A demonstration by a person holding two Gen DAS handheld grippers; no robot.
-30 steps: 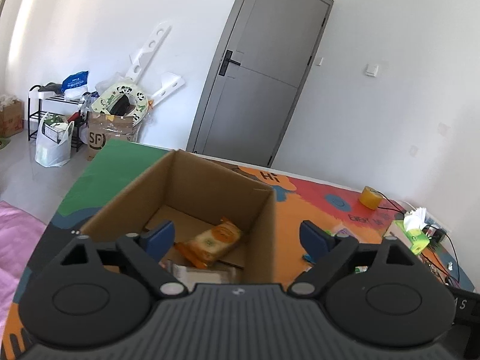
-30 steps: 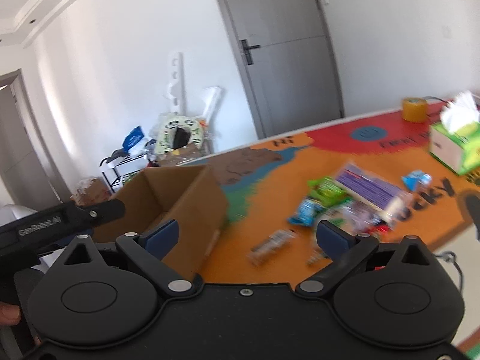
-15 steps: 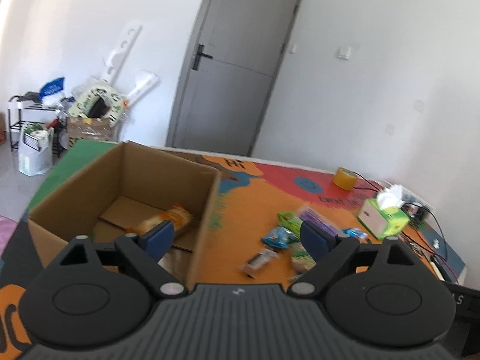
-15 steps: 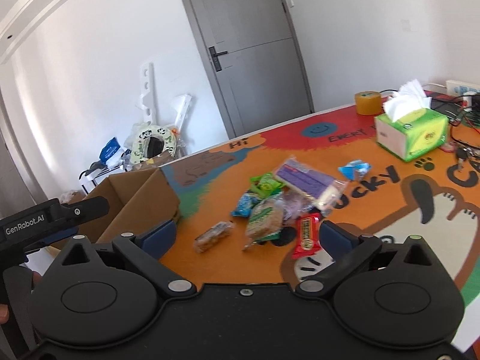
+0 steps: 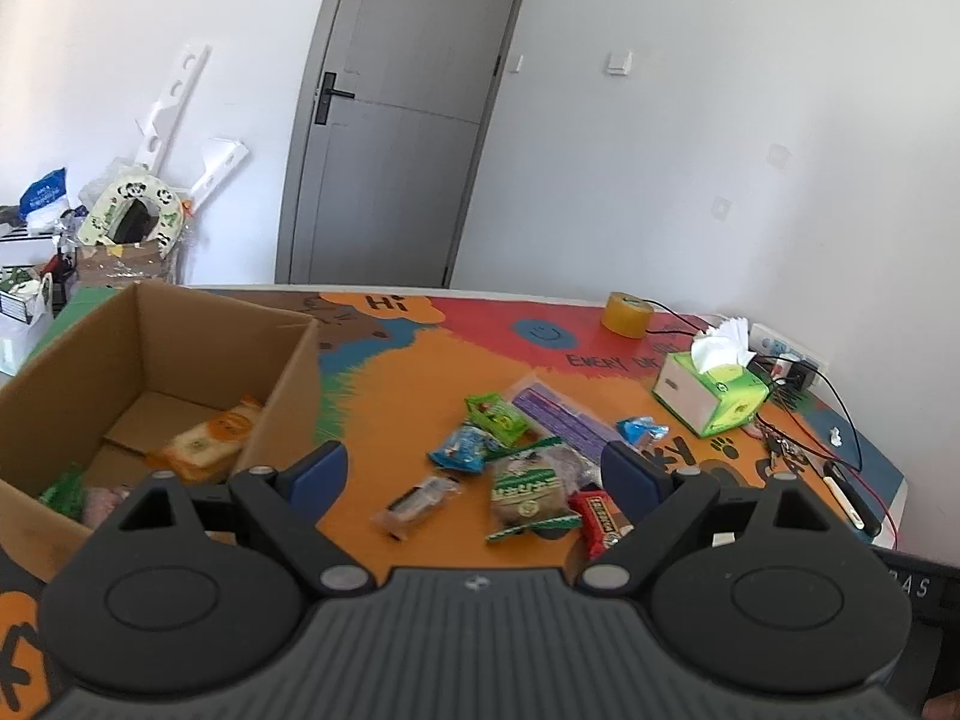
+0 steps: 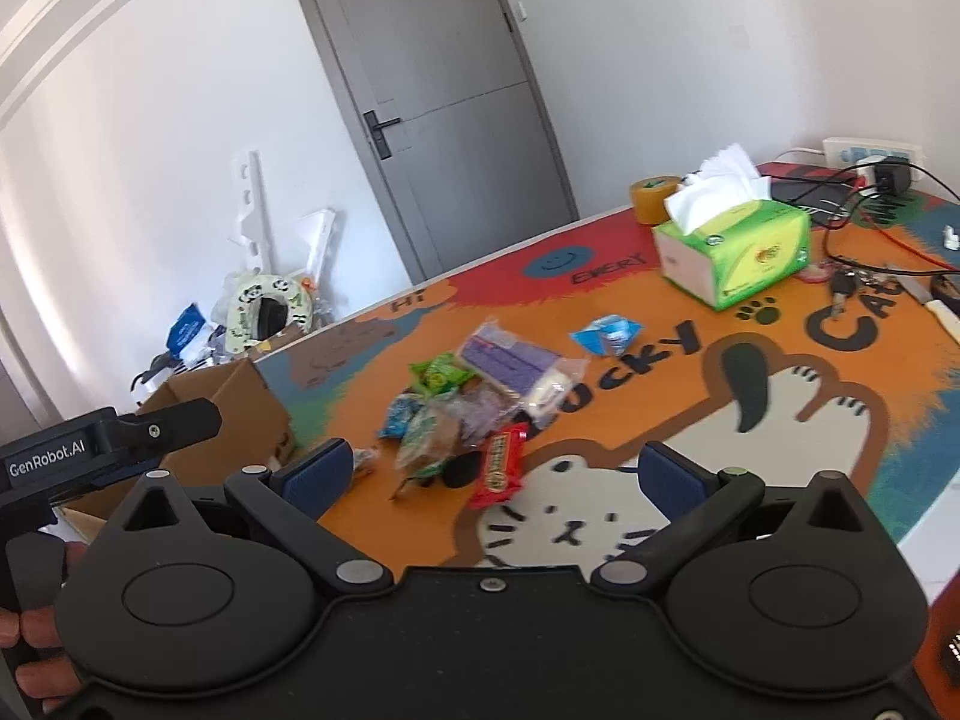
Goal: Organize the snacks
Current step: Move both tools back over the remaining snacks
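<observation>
1. Left gripper (image 5: pixel 474 471): fingers spread, pinching nothing.
2. Right gripper (image 6: pixel 489 471): fingers spread, nothing between them.
3. One box (image 5: pixel 180 354) left of the left fingers, one orange packet (image 5: pixel 207 441) inside.
4. Snacks (image 5: pixel 522 450) piled ahead on the table (image 5: pixel 420 384), one red bar (image 6: pixel 501 467) nearest.

Cardboard box (image 5: pixel 150 360) near-left corner cut by left gripper (image 5: pixel 474 471) body; green packet (image 5: pixel 63 492) inside half hidden. Snack pile (image 6: pixel 456 414) motion-blurred in right view, labels unreadable. Bench (image 6: pixel 780 420) right edge cropped.
</observation>
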